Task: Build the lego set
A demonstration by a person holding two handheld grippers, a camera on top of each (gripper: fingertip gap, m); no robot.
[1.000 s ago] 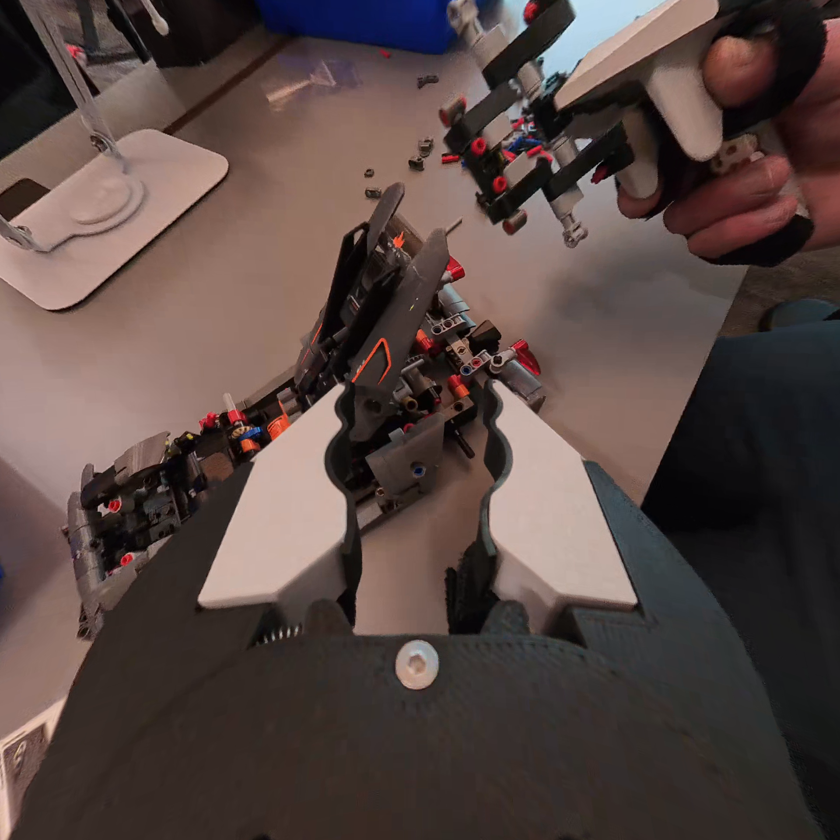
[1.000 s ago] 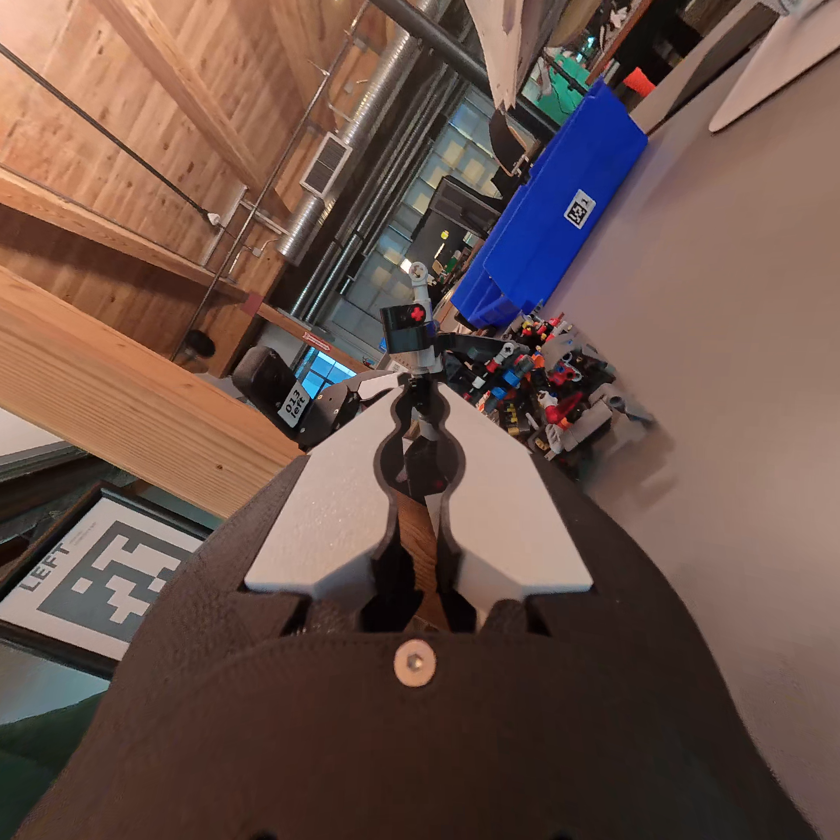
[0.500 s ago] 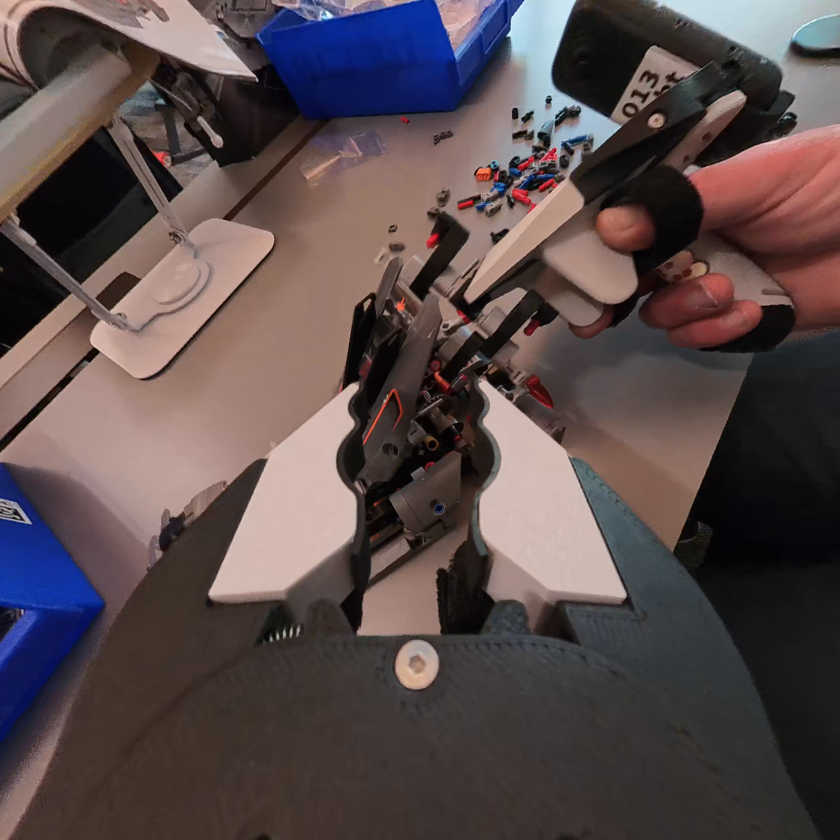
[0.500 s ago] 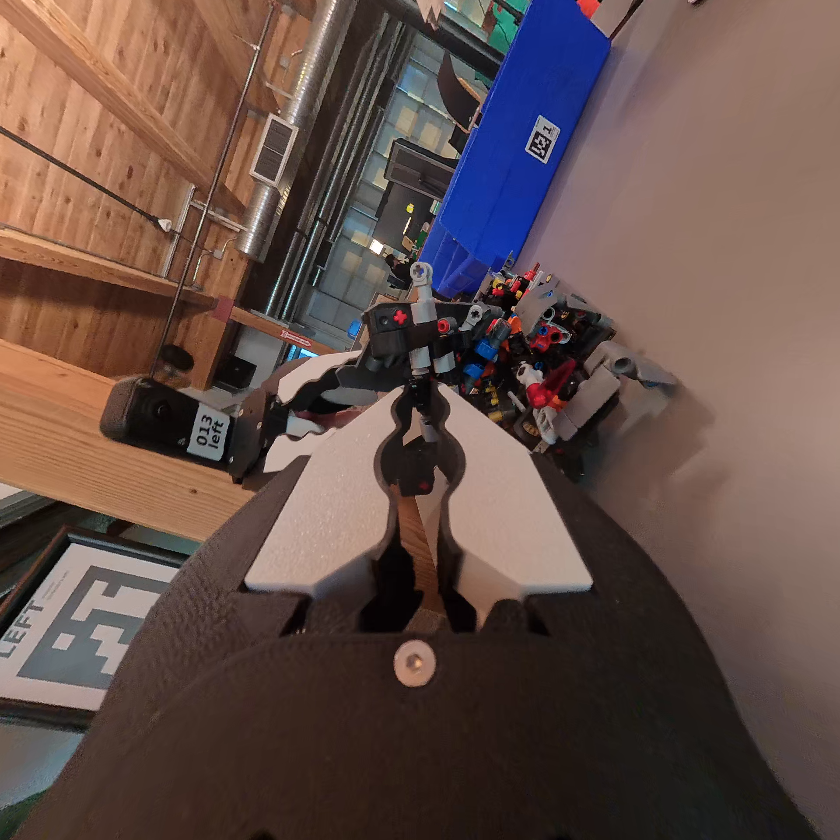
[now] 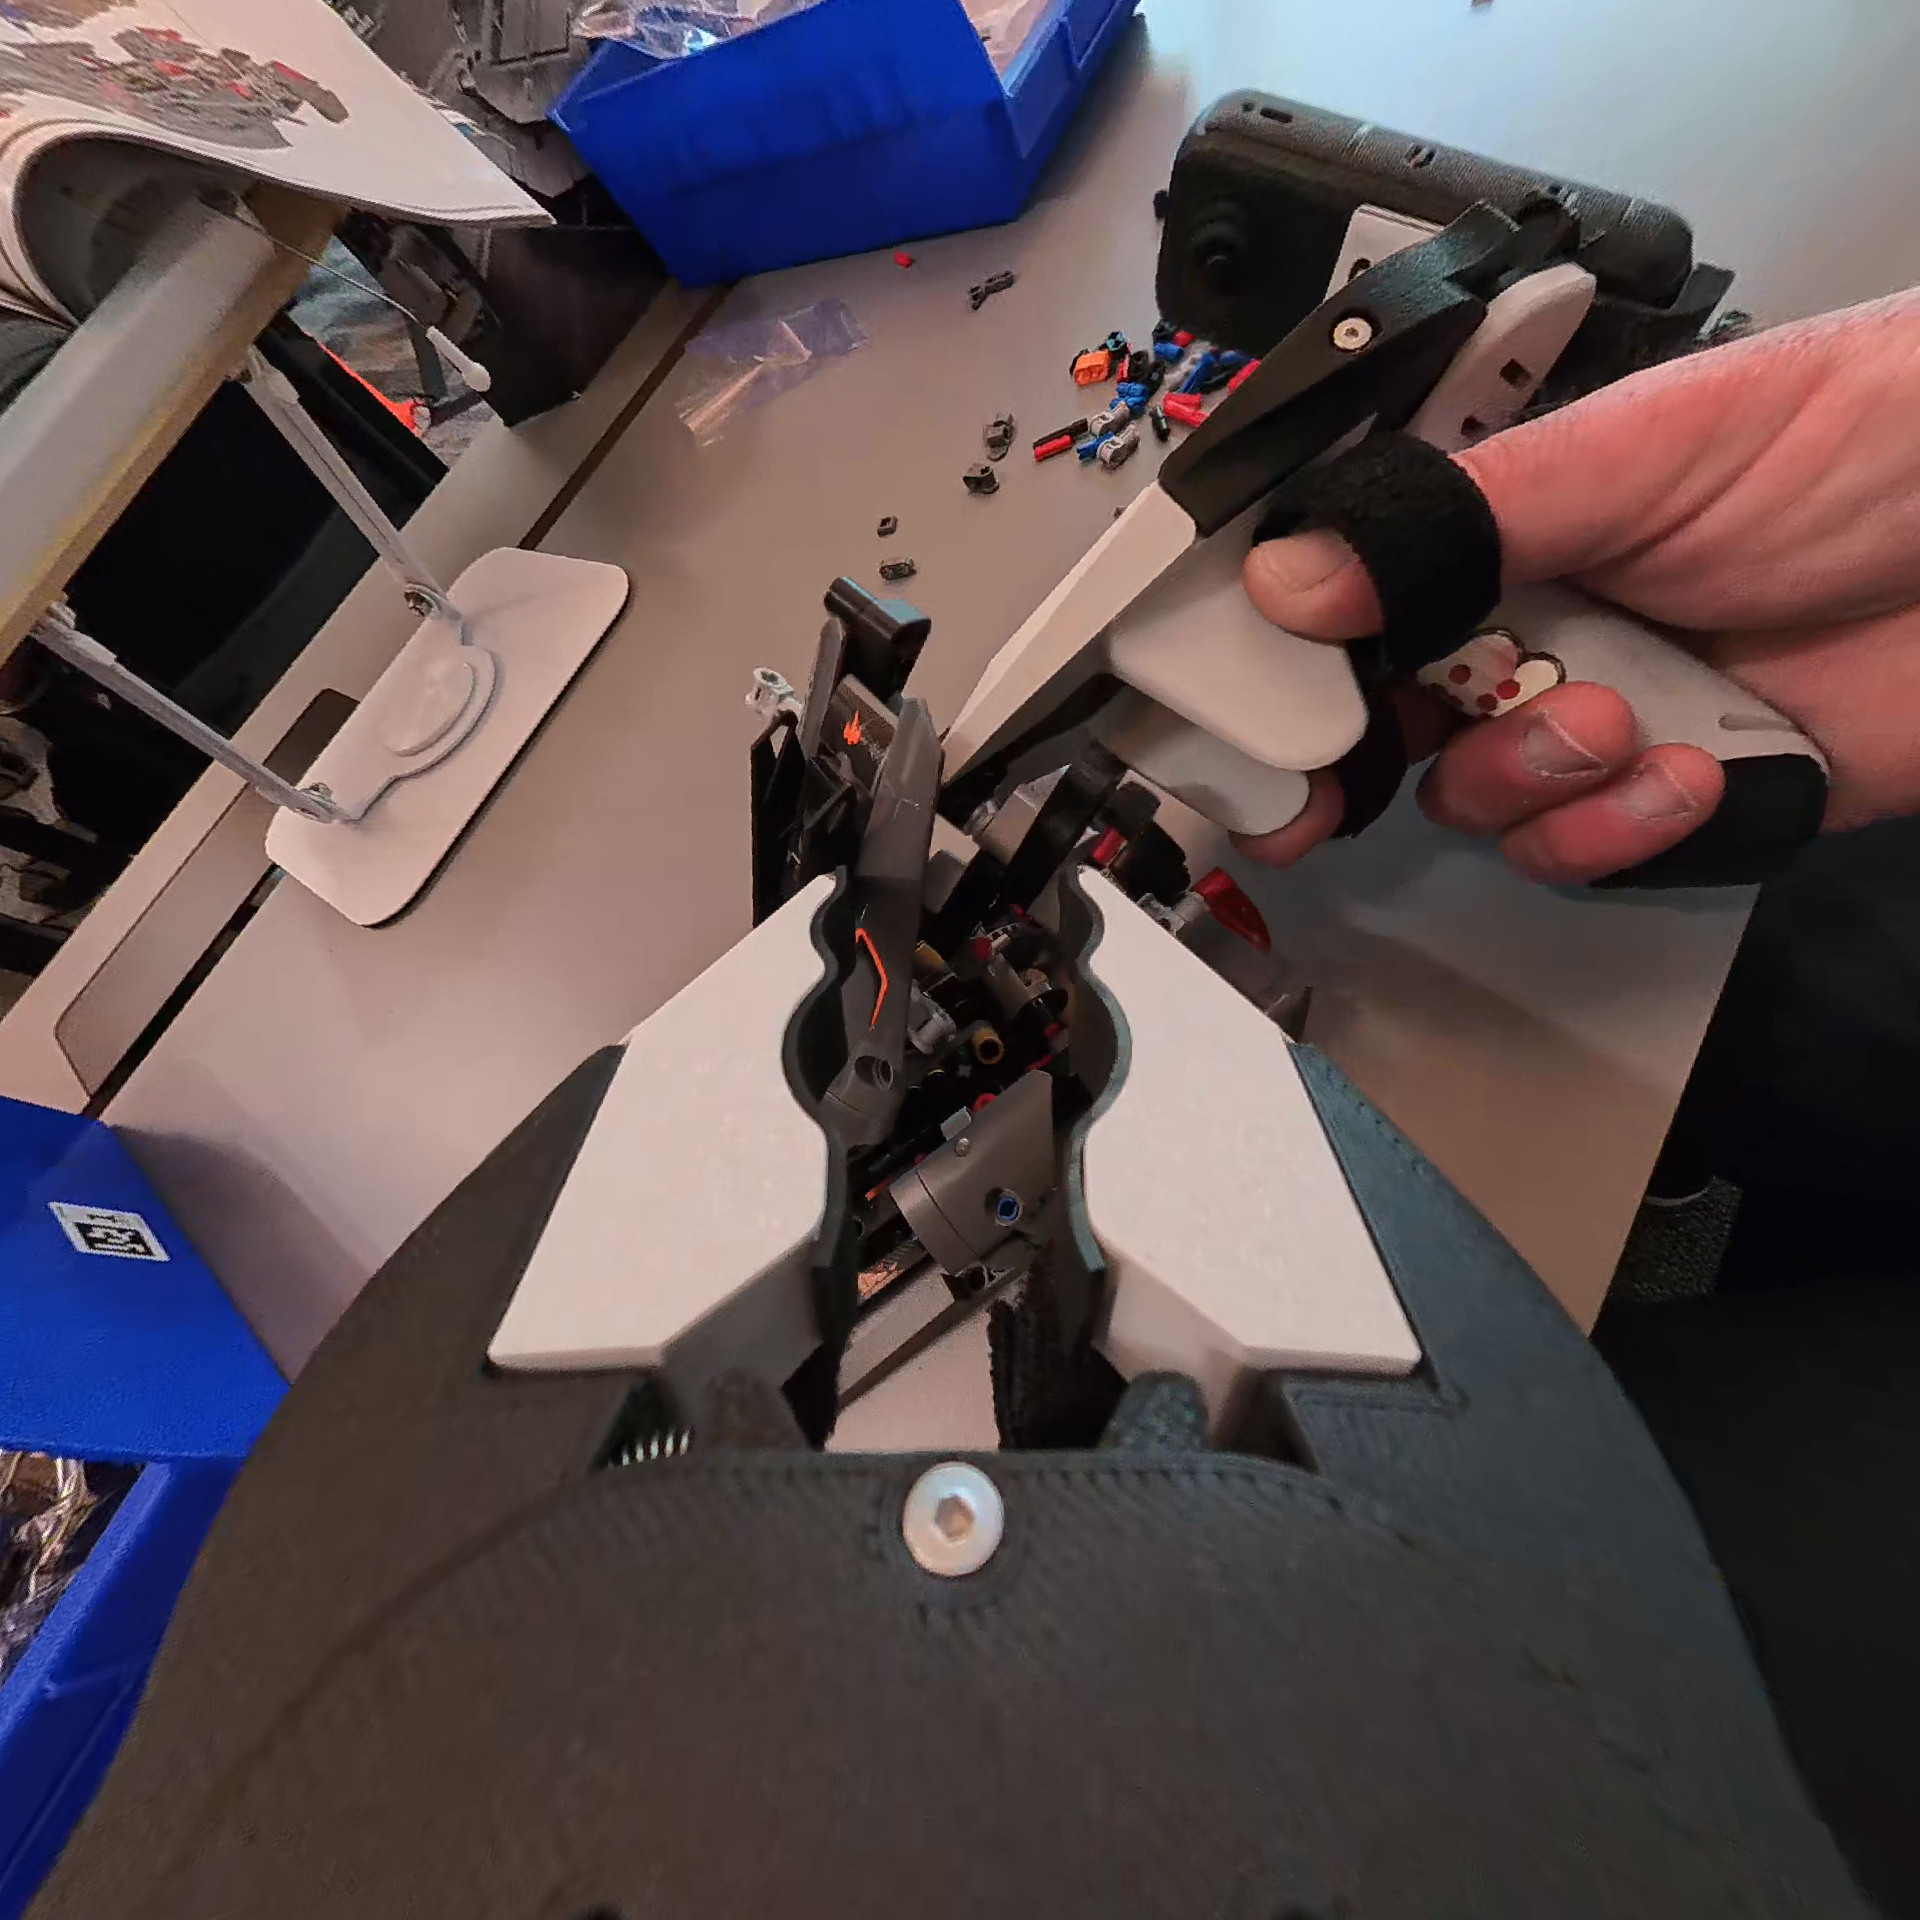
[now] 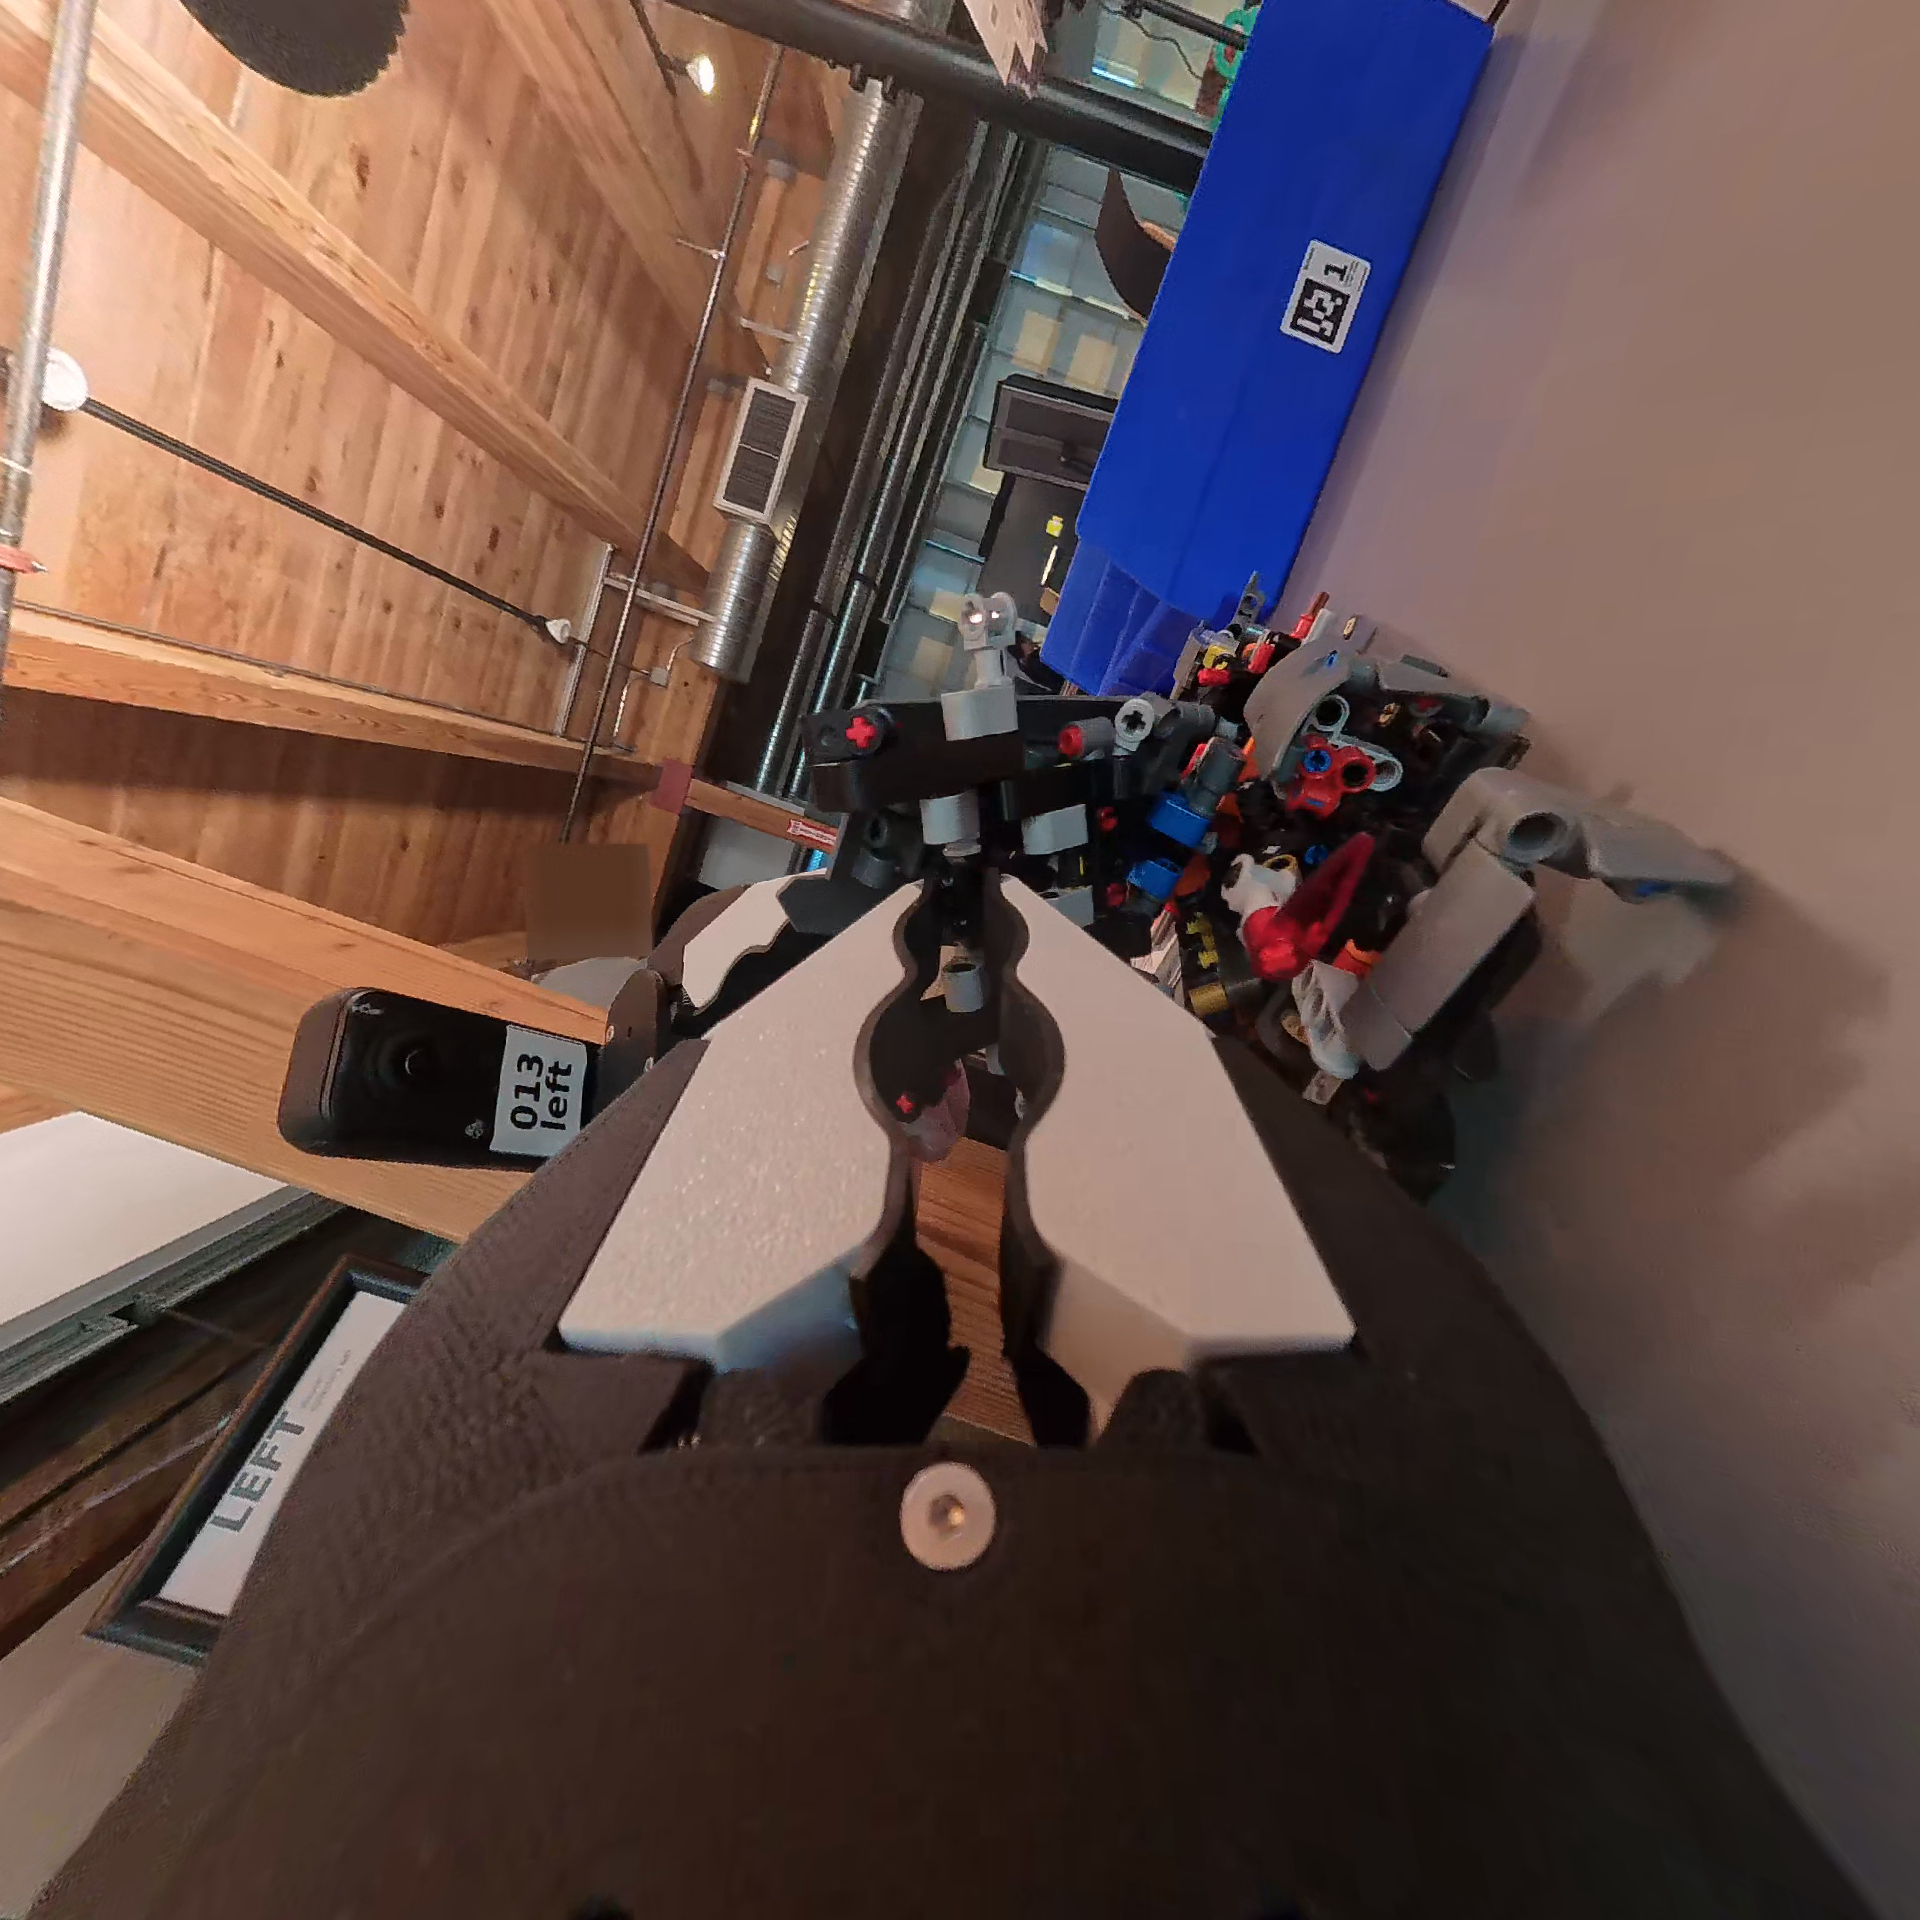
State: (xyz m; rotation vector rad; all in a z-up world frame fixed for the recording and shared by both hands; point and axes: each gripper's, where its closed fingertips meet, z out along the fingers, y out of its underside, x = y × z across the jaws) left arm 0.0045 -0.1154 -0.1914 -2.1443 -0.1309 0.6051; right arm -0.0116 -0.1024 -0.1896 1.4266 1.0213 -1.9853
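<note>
The lego model [image 5: 883,966], dark grey with orange marks and many coloured pins, stands tilted up between my left gripper's fingers [image 5: 717,1122]. My left gripper [image 5: 956,904] is shut on its lower end. My right gripper [image 5: 966,743], held by a hand [image 5: 1662,623], is shut on a black frame sub-assembly [image 6: 935,748] with grey connectors and red pins. It holds the sub-assembly against the model's upper side [image 6: 1340,831]. In the right wrist view my right gripper [image 6: 956,894] clamps the sub-assembly's thin black stem. The join between sub-assembly and model is hidden.
Loose small pieces [image 5: 1122,405] lie scattered on the grey table [image 5: 520,987] behind the model. A blue bin [image 5: 831,114] stands at the back, another [image 5: 94,1309] at the left edge. A white stand base [image 5: 447,727] and an open booklet [image 5: 208,114] are at the left. My two grippers' fingertips are within a few centimetres of each other.
My right gripper has come down from the upper right and brought the black sub-assembly onto the model. My left gripper has closed in on the model and tipped it more upright.
</note>
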